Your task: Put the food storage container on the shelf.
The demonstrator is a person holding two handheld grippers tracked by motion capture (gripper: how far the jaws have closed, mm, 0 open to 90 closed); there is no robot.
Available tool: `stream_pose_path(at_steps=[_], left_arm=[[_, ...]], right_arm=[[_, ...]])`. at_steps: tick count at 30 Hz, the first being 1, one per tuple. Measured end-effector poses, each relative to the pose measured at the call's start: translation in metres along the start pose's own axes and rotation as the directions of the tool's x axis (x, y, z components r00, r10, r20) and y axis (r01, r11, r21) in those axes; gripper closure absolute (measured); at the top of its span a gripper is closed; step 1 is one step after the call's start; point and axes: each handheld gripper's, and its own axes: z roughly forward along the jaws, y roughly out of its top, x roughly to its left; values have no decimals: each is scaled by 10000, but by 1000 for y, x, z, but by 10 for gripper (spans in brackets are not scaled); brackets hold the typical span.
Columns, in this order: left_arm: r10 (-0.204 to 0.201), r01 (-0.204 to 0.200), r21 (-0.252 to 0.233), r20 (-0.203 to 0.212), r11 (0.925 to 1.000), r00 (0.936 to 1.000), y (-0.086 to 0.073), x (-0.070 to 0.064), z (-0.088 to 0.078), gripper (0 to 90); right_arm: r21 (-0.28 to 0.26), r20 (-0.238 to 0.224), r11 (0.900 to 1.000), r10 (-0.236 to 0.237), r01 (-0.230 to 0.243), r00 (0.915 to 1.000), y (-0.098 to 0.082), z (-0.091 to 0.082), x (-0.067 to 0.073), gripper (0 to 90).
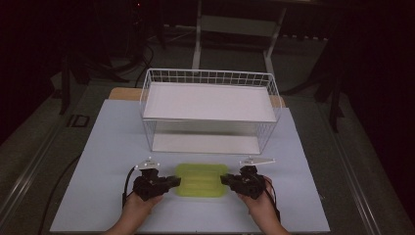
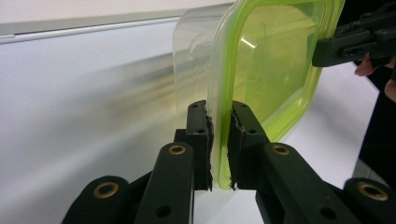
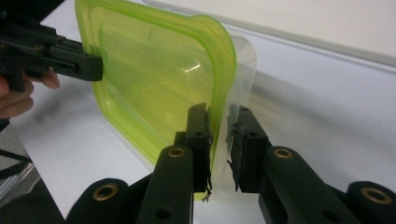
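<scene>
A white wire basket (image 1: pixel 210 110) stands at twelve o'clock on the table (image 1: pixel 98 161). At six o'clock lies the green-lidded container (image 1: pixel 201 179). The left gripper (image 1: pixel 169 183) clamps its nine o'clock rim; the right gripper (image 1: pixel 226 180) grasps its three o'clock rim.

Clear container (image 1: pixel 202 180) with green lid, lying flat on table's near side, before wire rack.
</scene>
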Motion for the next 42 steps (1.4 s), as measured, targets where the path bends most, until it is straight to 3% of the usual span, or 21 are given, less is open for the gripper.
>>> stream_pose_path(at_steps=[3,11,27,37,40,42], left_arm=[[206,-207,-558,-15,9982,9998,15,-5,-7,810],[428,-425,-1069,3,9934,9991,37,-2,-2,812],[229,-276,-1286,-381,9913,9990,62,24,46,812],[93,-174,-1221,-665,9924,9977,69,39,62,808],[24,-92,-1294,-527,9916,9986,70,42,62,804],[49,-122,-1300,-559,9914,9984,72,42,63,801]], right_arm=[[-402,-95,9991,138,-142,9999,10,-7,-1,792],[-1048,198,9942,255,-233,9995,30,-15,-9,791],[-1196,971,9909,729,-611,9926,50,11,-48,785],[-1326,1330,9894,768,-591,9881,59,26,-62,782],[-1350,1441,9894,722,-527,9869,61,29,-63,782],[-1440,1346,9867,955,-759,9863,64,31,-66,781]])
